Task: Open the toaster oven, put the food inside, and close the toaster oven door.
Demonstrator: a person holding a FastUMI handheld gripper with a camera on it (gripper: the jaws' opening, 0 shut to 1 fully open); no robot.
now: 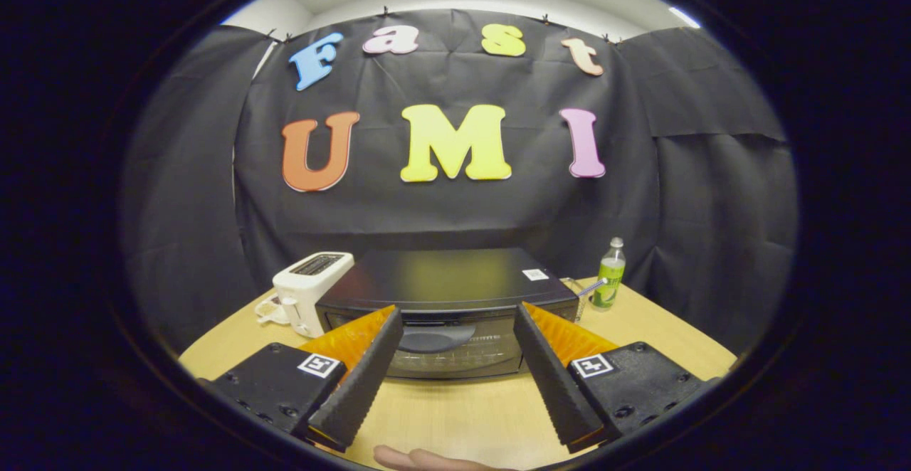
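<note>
Gripper view: gripper [455,314] jaws spread wide, holding nothing. Toaster oven [445,307] frame centre on wooden table [455,407], door apparently shut, just beyond fingertips. White toaster [307,289] beside its left; green bottle [609,275] right. Hand [420,459] bottom centre.

Your light wooden table [455,414], black toaster oven [445,300] on it, white toaster [309,289] just beside, green-labelled bottle [609,275] opposite.
</note>
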